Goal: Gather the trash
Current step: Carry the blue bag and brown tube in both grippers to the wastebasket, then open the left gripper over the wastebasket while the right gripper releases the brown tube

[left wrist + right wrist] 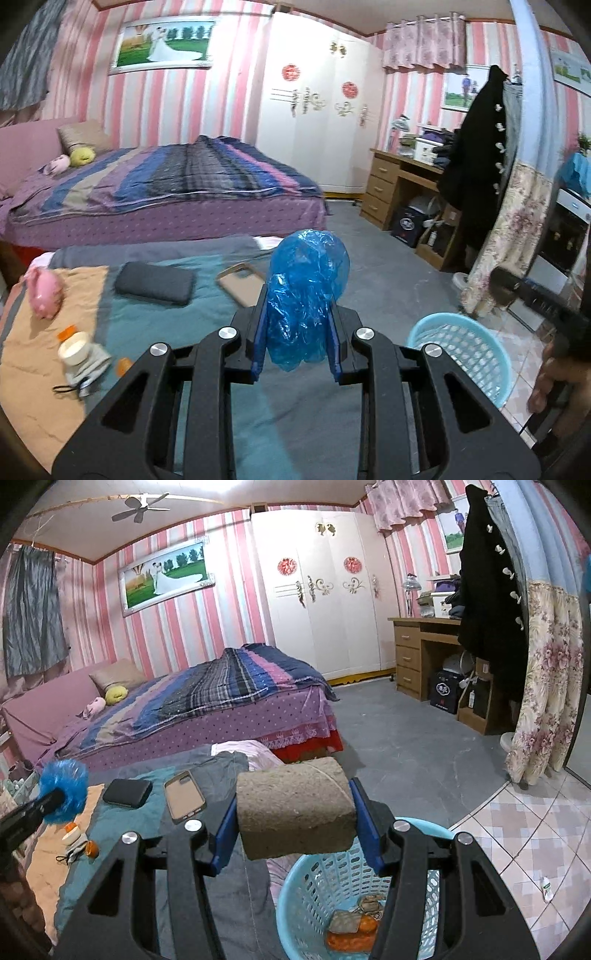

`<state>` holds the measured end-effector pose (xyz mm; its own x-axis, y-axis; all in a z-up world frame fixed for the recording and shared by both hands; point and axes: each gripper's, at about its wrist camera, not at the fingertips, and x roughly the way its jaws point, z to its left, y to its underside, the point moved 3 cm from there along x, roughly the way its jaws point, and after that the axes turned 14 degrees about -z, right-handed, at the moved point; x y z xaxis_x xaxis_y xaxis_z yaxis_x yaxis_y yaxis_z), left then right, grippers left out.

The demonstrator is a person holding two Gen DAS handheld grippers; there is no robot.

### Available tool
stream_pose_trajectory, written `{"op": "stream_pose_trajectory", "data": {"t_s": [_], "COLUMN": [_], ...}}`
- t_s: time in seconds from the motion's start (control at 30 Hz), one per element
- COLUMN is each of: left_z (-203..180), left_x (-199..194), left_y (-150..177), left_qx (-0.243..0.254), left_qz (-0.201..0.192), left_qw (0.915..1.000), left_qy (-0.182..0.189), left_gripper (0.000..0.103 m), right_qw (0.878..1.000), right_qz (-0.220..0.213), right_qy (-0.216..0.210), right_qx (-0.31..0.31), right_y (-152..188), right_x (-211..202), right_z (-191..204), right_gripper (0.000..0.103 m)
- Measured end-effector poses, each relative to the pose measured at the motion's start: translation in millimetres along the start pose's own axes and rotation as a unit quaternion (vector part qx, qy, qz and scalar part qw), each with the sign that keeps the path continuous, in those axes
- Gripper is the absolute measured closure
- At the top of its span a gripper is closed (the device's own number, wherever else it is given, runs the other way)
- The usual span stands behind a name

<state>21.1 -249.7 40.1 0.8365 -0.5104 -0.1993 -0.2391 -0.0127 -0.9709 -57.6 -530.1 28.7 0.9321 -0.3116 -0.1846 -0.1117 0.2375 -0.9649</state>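
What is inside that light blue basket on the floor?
In the light blue basket lie some crumpled scraps, beige and orange. The right gripper, holding a brown block, hides part of the inside.

Crumpled blue plastic bag (306,295), pale-blue basket (317,882), grey-brown block (295,808) — walls (229,92) striped pink and white.

Crumpled blue plastic bag (308,295) held up; grey-brown block (295,808) above light-blue basket (291,897).

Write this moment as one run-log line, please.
left gripper: shut on blue plastic bag | right gripper: shut on brown block, above basket | basket: holds trash
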Motion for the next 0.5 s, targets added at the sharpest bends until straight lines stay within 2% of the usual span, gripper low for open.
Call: {"op": "stream_pose_trajectory", "data": {"t_s": [0.17,0.37,0.5], "left_z": [-40.7,-83.4,-98.8], "left_x": [17.5,37.0,46.0], "left_y": [0.2,16.7,26.1], "left_qx": [0.007,0.035,0.034], "left_qz": [0.008,0.037,0.048], "left_qw": [0.9994,0.9961,0.9944], "left_qy": [0.033,0.073,0.087], "left_gripper": [0.078,0.078,0.078], "right_qw": [1.000,0.999,0.998], "right_qz": [0.007,0.006,0.005], "right_qy": [0.021,0.037,0.049], "right_qx": [0.011,0.032,0.041], "right_y": [0.0,-0.3,0.9], "right_x": [1.0,-2.4,-3.0], "right_z": [-14.4,-26.4,-39.4], "right_gripper": [0.048,0.048,0.047]}}
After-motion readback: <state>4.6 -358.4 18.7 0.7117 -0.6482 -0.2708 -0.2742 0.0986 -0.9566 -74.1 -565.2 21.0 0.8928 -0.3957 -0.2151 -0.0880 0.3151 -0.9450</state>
